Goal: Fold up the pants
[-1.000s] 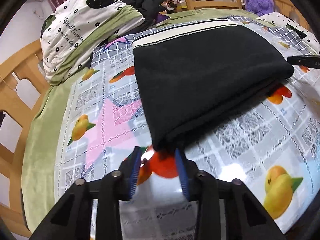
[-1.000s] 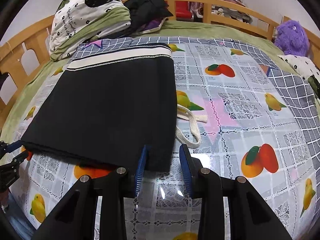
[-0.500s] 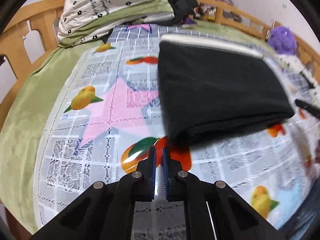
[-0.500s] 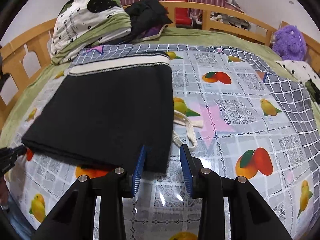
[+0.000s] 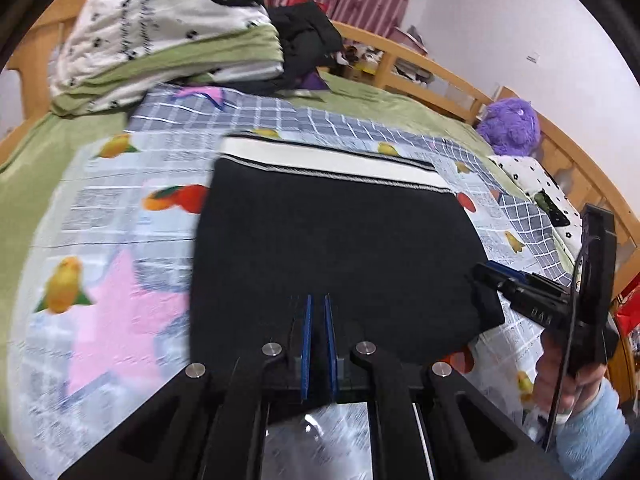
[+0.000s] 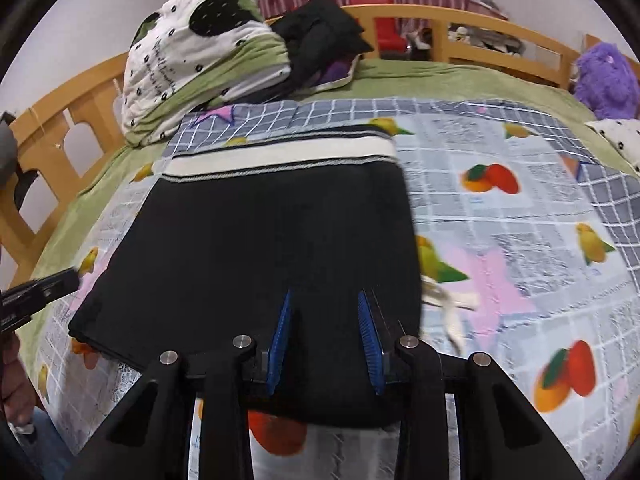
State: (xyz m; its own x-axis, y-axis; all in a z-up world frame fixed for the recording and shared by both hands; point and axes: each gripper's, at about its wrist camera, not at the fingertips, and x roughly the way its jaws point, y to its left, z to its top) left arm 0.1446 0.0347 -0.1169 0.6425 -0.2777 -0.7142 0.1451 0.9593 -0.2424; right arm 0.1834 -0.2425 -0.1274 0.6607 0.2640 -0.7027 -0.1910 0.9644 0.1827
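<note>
The black pants [image 5: 340,240] lie folded into a flat rectangle on the fruit-print cloth, white waistband [image 5: 332,162] at the far edge. They also show in the right wrist view [image 6: 272,248]. My left gripper [image 5: 317,300] is shut and empty, over the near edge of the pants. My right gripper [image 6: 325,294] is open, its fingers over the near right part of the pants. The right gripper also shows at the right of the left wrist view [image 5: 486,272], tips at the pants' near right corner. A white drawstring [image 6: 450,308] sticks out at the pants' right side.
The fruit-print cloth [image 6: 520,220] covers a green bed [image 6: 440,76] with a wooden rail [image 6: 480,20]. A folded quilt [image 6: 200,52] and dark clothes [image 6: 320,36] are piled at the far left. A purple plush toy [image 5: 510,124] sits far right.
Both grippers moved forward over the near edge of the pants. The left gripper went from open to shut and shifted right toward the middle. The right gripper stayed open.
</note>
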